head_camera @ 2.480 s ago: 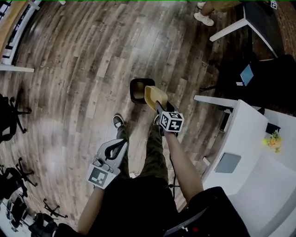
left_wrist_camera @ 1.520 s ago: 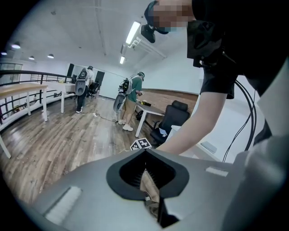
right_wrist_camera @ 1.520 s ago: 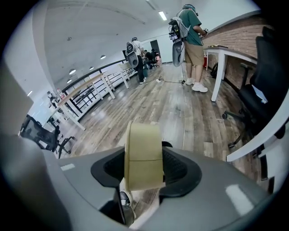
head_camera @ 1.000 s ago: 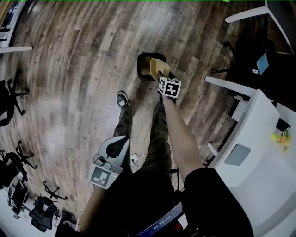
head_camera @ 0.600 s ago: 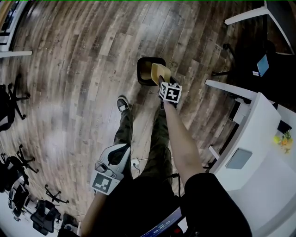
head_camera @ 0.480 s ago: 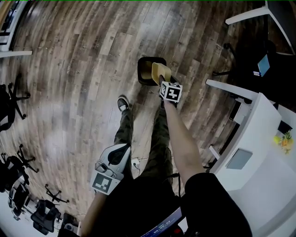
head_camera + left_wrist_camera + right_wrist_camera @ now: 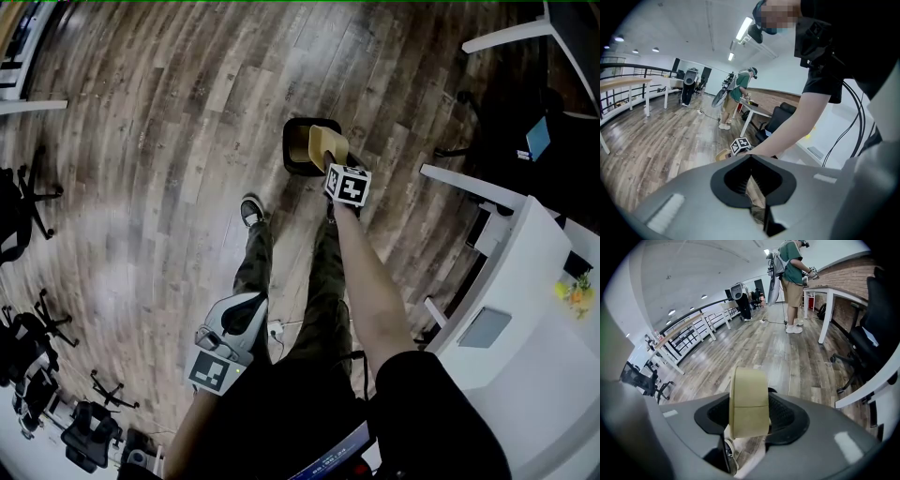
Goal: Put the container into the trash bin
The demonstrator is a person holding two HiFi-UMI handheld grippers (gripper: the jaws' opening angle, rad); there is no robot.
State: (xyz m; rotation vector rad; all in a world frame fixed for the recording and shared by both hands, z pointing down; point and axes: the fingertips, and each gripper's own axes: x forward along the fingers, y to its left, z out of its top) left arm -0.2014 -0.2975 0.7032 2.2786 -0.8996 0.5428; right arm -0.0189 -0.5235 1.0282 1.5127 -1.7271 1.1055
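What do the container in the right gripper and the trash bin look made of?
Container: matte tan, opaque, faint seam; likely paperboard or moulded fibre, possibly plastic. Trash bin: dark, smooth rim; probably plastic, too small to confirm.

The container [image 7: 323,143] appears to hang over the right edge of the trash bin [image 7: 290,152], desk [image 7: 548,361] farther right.

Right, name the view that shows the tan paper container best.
Right gripper view: the tan paper container fills the middle, clamped in the right claw. Head view shows it small, overlapping the black trash bin. Left gripper view shows only a sliver of it.
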